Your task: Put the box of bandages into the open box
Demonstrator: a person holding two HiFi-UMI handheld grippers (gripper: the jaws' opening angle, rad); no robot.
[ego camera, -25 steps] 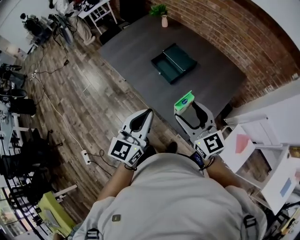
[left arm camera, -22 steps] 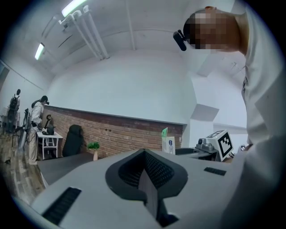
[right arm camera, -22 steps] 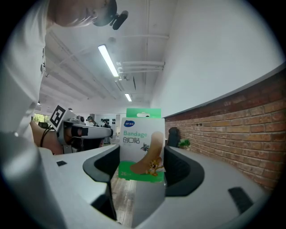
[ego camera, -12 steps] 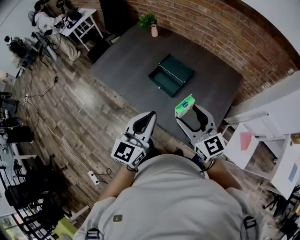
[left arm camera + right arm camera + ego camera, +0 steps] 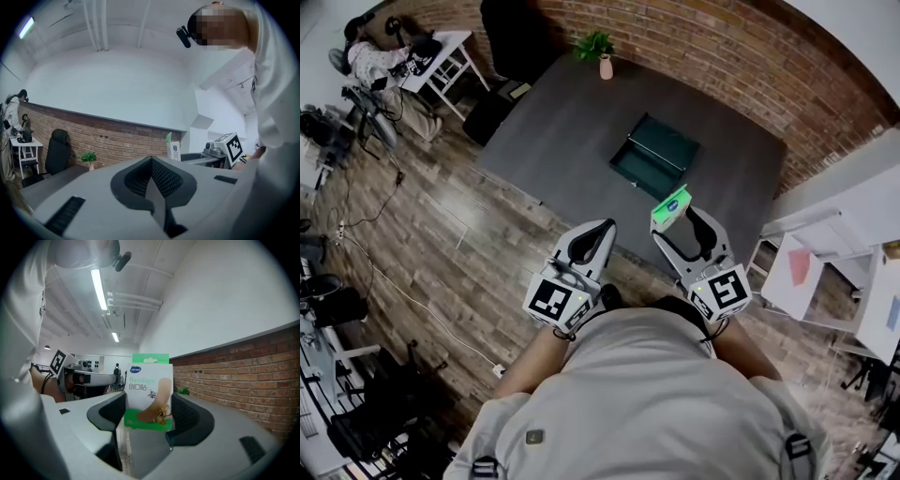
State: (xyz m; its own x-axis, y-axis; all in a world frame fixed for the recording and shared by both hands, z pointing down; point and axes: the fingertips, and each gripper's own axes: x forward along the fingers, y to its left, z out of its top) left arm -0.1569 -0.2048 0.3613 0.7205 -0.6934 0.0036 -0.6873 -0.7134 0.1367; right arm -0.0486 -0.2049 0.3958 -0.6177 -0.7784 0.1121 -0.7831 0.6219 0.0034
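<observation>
1. Bandage box (image 5: 149, 392): flat card carton standing upright. The face is white with green bands along the top and bottom edges. It carries a blue oval logo, the word "Bandage" in green, and a picture of a tan adhesive strip with a small cartoon figure. In the head view it shows only as a green-topped sliver (image 5: 671, 203), right of frame centre.
2. Right gripper (image 5: 147, 414): pale grey moulded shell with dark ribbed pads. Its fingers (image 5: 190, 418) are closed against the two sides of the bandage box and grip its lower half. In the head view the right gripper (image 5: 673, 217) sits over the near desk edge, below and right of the open box and clear of it.
3. Left gripper (image 5: 600, 230): same grey shell, with a marker cube (image 5: 551, 302) at its rear. In the left gripper view its fingers (image 5: 140, 178) are pressed together with nothing between them.
4. Open box (image 5: 654, 156): dark green, rectangular and shallow, with the lid folded back flat. It lies on the desk, upper centre of the frame.
5. Desk (image 5: 562, 122): matt dark grey, with a smooth top.
6. Plant (image 5: 598, 45): green, in a small pale pot at the far desk edge.
7. Brick wall (image 5: 722, 56): red brick, across the upper right.
8. Floor (image 5: 441, 216): brown wood planks with a slight sheen, on the left of the frame.
</observation>
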